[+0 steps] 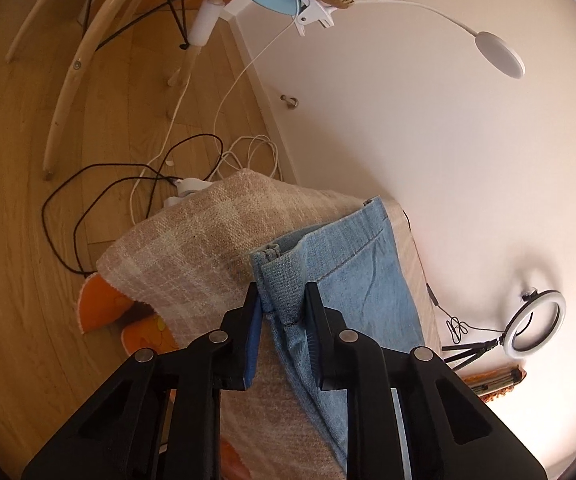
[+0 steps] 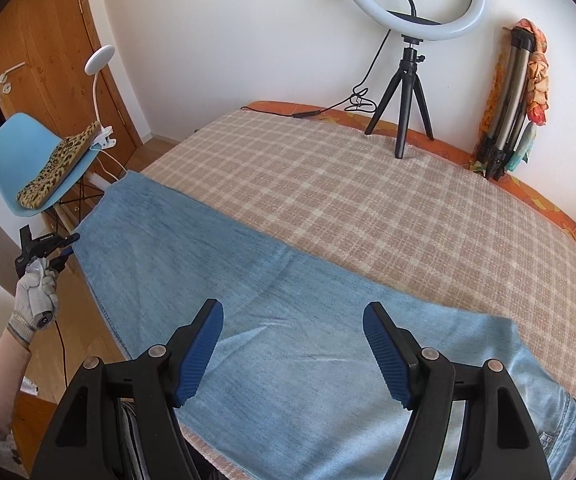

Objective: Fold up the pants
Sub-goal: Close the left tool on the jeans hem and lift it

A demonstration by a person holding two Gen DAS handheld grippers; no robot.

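The left gripper (image 1: 282, 300) is clenching the hem of the light blue denim pants (image 2: 248, 292) at the bed (image 2: 368, 200) edge for folding, while the right gripper (image 2: 293, 354) is hovering released above them.

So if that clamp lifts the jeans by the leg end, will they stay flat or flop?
Probably flop: the jeans lie limp with soft creases. The hem already bends where the left gripper pinches it. Being long, the rest would likely drag across the checked blanket.

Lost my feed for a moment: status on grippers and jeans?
Left gripper shut on jeans hem at bed edge. Right gripper open above jeans, holding nothing. Jeans flat on blanket. Ring light stands clear.
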